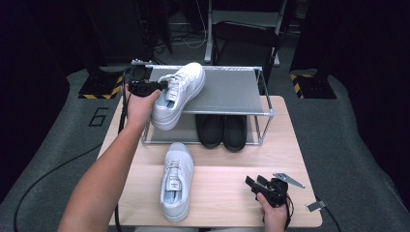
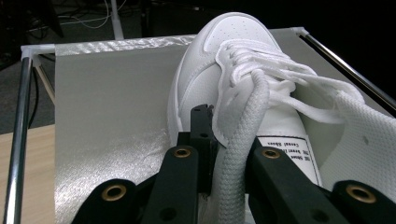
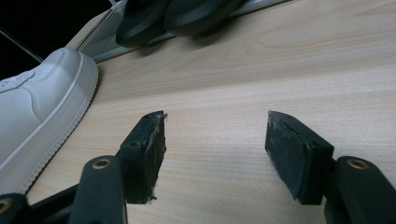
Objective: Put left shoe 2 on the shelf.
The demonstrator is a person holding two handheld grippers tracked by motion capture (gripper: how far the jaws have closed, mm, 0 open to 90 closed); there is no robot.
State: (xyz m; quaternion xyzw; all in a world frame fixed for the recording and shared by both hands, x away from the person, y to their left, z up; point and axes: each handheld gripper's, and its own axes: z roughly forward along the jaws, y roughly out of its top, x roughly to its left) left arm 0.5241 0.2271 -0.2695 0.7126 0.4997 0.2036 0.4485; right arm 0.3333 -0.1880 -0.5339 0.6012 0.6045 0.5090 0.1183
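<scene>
Left gripper (image 1: 157, 86) clamped on the tongue and lace of a white sneaker (image 1: 179, 94), jaws nearly together around the thick lace, seen close up in the left gripper view (image 2: 229, 154). Sneaker (image 2: 224, 70) tilted, toe on the grey top shelf (image 1: 227, 89) of the shoe rack (image 1: 263, 116), heel hanging off the shelf's front left edge. Toe points away toward the rack's back rail.

Second white sneaker (image 1: 176, 181) flat on the wooden table (image 1: 232, 193), in front of the rack, toe toward it. Pair of black shoes (image 1: 222, 130) side by side on the lower shelf.

Right gripper (image 1: 256, 186) low over the table near the right front corner, jaws wide apart, nothing between the pads (image 3: 149, 154). Bare wood under them; second sneaker's toe (image 3: 42, 116) off to the side.
</scene>
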